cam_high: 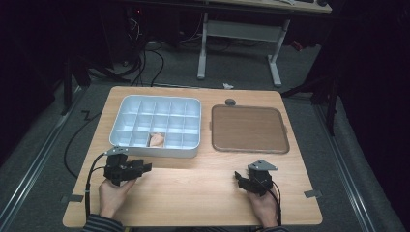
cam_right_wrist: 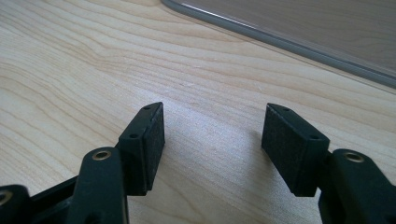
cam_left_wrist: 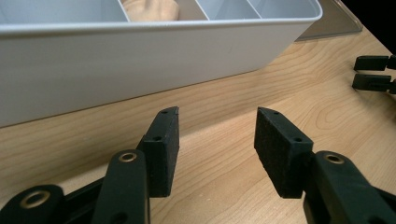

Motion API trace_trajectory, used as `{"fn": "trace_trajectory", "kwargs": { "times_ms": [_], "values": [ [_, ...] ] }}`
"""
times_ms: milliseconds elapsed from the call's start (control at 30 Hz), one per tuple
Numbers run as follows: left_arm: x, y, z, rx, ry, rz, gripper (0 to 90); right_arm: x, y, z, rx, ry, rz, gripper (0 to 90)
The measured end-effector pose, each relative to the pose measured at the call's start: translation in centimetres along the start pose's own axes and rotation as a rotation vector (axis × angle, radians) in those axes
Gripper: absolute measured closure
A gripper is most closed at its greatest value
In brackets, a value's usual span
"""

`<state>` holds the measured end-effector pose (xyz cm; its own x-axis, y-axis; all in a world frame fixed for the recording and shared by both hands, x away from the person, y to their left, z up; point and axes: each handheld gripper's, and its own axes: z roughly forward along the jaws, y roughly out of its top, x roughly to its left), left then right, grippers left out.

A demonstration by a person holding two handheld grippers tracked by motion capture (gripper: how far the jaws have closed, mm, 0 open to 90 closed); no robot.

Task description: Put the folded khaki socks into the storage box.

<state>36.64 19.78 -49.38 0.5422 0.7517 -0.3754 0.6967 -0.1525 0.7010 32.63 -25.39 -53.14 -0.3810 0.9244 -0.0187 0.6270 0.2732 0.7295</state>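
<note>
A white compartment tray (cam_high: 126, 140) stands at the table's back left, and a pale beige object (cam_high: 156, 140) lies in one of its front compartments. The left gripper view catches that beige object (cam_left_wrist: 152, 9) over the tray's front wall (cam_left_wrist: 140, 56). My left gripper (cam_high: 145, 167) rests low over the wood just in front of the tray, jaws apart, nothing between them (cam_left_wrist: 217, 128). My right gripper (cam_high: 239, 177) sits near the table's front right, below the brown tray (cam_high: 249, 129), open and empty (cam_right_wrist: 212, 123).
The brown flat tray's rim (cam_right_wrist: 280, 42) crosses the top of the right gripper view. A small dark round knob (cam_high: 230, 102) lies behind it. The right gripper's jaw tips (cam_left_wrist: 373, 72) appear at the right edge of the left gripper view. Cables and desk legs stand beyond the table.
</note>
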Motion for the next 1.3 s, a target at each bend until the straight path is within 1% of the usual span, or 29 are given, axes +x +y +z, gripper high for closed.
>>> {"fn": "trace_trajectory", "kwargs": {
  "times_ms": [433, 567, 600, 667, 733, 833, 933, 1033, 1200, 1267, 1300],
  "values": [
    [0.1, -1.2, 0.9, 0.016, 0.007, -0.010, 50.4, 0.0, 0.0, 0.0, 0.000, -0.001, 0.000, 39.6],
    [0.0, -1.6, 1.2, 0.004, 0.021, -0.008, 50.4, 0.0, 0.0, 0.0, 0.000, -0.001, 0.000, 39.6],
    [0.0, -1.7, 1.3, 0.009, 0.025, -0.005, 50.4, 0.0, 0.0, 0.0, 0.000, 0.000, 0.000, 39.6],
    [-0.2, -1.8, 1.5, 0.011, 0.044, 0.013, 50.4, 0.0, 0.0, 0.0, 0.000, 0.000, 0.000, 39.6],
    [-0.4, -1.8, 1.6, 0.009, 0.044, 0.017, 50.4, 0.0, 0.0, 0.0, 0.000, 0.000, 0.000, 39.6],
    [-0.5, -1.9, 1.9, 0.010, 0.056, 0.033, 50.4, 0.0, 0.0, 0.0, 0.000, -0.001, 0.000, 39.6],
    [-0.5, -2.2, 2.3, 0.015, 0.061, 0.035, 50.1, 0.0, 0.0, 0.0, 0.000, -0.001, 0.000, 39.6],
    [-0.6, -2.6, 2.7, 0.020, 0.073, 0.051, 49.6, 0.0, 0.0, 0.0, 0.000, -0.001, 0.000, 39.6],
    [-0.7, -2.7, 3.2, 0.017, 0.093, 0.058, 49.5, 0.0, 0.0, 0.0, 0.000, -0.001, 0.000, 39.6],
    [-0.8, -2.7, 3.4, 0.015, 0.117, 0.067, 49.5, 0.0, 0.0, 0.0, 0.000, 0.000, 0.001, 39.6],
    [-0.9, -2.7, 3.5, 0.007, 0.126, 0.078, 49.5, 0.0, 0.0, 0.0, 0.000, -0.001, 0.000, 39.6]
  ]
}}
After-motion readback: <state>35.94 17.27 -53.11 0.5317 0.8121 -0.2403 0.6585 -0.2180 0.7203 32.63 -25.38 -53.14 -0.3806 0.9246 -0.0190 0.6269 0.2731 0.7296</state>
